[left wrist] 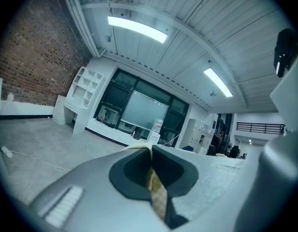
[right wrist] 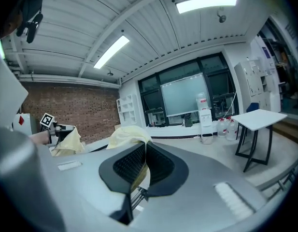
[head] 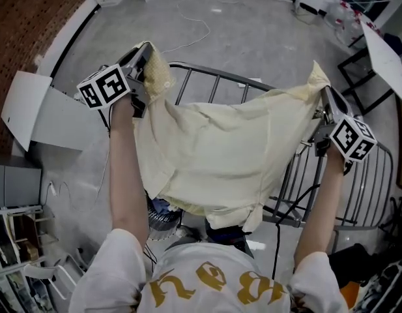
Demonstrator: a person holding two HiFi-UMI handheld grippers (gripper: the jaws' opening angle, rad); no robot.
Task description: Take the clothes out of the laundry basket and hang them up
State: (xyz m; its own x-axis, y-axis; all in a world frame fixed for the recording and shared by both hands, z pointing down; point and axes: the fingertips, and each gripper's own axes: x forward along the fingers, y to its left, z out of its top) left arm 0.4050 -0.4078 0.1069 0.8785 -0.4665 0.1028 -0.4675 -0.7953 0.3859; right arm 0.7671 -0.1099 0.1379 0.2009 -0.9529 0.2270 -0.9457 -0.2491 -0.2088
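Note:
A pale yellow garment hangs spread wide between my two grippers, above the grey metal drying rack. My left gripper is shut on its left top corner; in the left gripper view a strip of the yellow garment is pinched between the closed jaws of the left gripper. My right gripper is shut on the right top corner; the yellow garment bunches above the closed jaws of the right gripper. The laundry basket shows partly under the garment's hem.
The rack's bars run on to the right. A white panel lies at the left and a cable trails over the grey floor. A white table stands at the right of the right gripper view.

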